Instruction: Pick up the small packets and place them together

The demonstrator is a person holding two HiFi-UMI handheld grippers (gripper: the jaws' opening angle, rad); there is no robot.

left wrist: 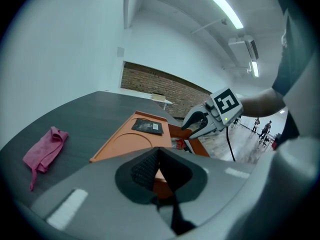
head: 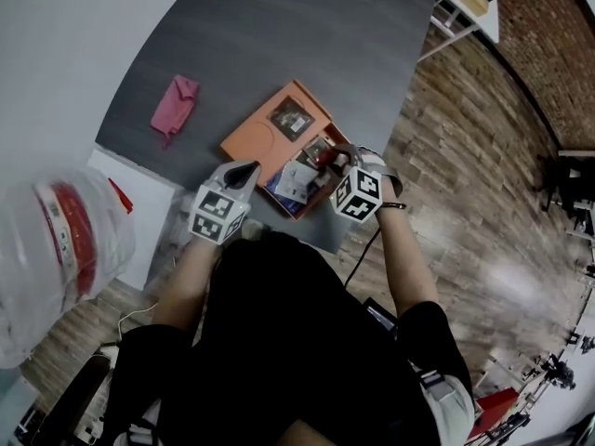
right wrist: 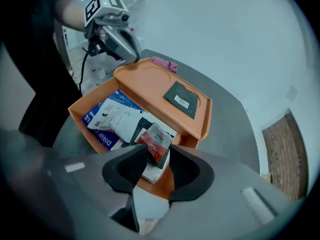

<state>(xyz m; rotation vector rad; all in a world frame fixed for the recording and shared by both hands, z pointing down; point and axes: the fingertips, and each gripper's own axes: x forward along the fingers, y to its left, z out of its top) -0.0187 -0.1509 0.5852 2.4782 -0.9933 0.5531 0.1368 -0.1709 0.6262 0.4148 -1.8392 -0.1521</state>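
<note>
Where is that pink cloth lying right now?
In the head view the pink cloth lies crumpled on the dark grey table, on the person's left side, left of the open orange box and clear of it.

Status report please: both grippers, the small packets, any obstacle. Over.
Left gripper shut, empty, near orange box corner. Right gripper shut on red packet, over the box's pile. Black packet apart on lid. Nothing blocking.
</note>
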